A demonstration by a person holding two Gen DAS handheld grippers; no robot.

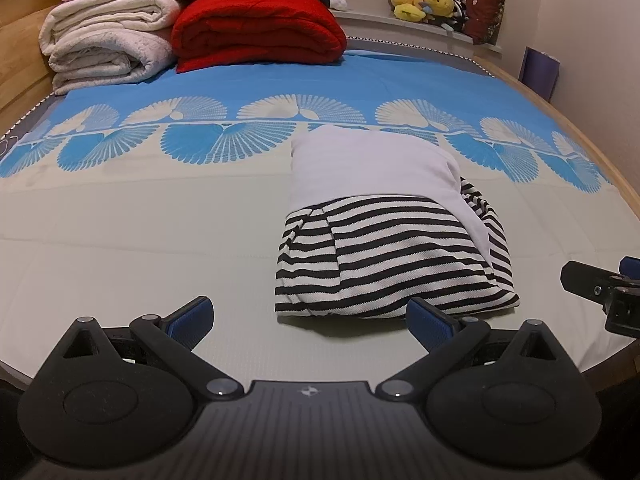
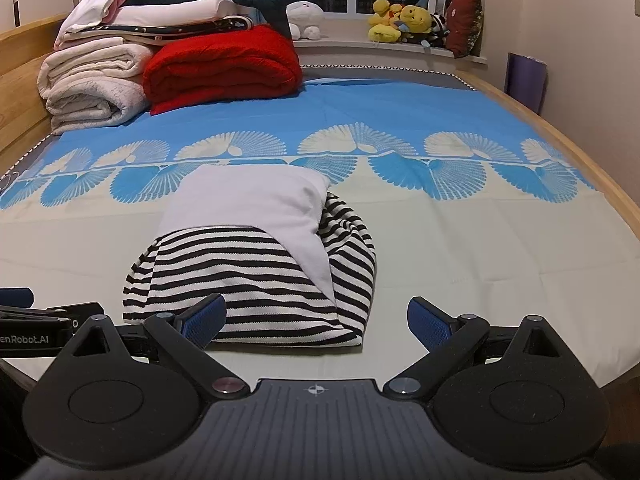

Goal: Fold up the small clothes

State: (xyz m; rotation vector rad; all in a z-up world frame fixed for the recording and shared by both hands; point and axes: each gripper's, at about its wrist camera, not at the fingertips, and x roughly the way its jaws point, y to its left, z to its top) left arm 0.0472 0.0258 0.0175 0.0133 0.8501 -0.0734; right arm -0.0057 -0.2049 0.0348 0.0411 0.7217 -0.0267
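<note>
A folded black-and-white striped garment (image 1: 384, 256) lies on the cream part of the bed sheet (image 1: 140, 220), with a plain white garment (image 1: 368, 164) folded on top of its far half; one corner of the white cloth drapes down over the right side of the stripes. The far edge of this bundle reaches the band of blue fan shapes printed across the sheet. The left tongs (image 1: 310, 322) stand wide, holding nothing, just short of the bundle's near edge and shifted to its left, so that only the right blue pad (image 1: 430, 322) overlaps the striped hem in that view; whether it touches cannot be told. The right tongs (image 2: 316, 322) are likewise spread wide and empty, at the bundle's near right corner, the left pad (image 2: 204, 320) in front of the stripes. Each tool shows at the edge of the other's view, level with the bundle's near edge. Well beyond the bundle, at the head of the bed, sit a folded red blanket (image 2: 224, 66) and, left of it, stacked white blankets (image 2: 92, 88). Beyond those, yellow plush toys (image 2: 400, 20) sit on the window ledge.
</note>
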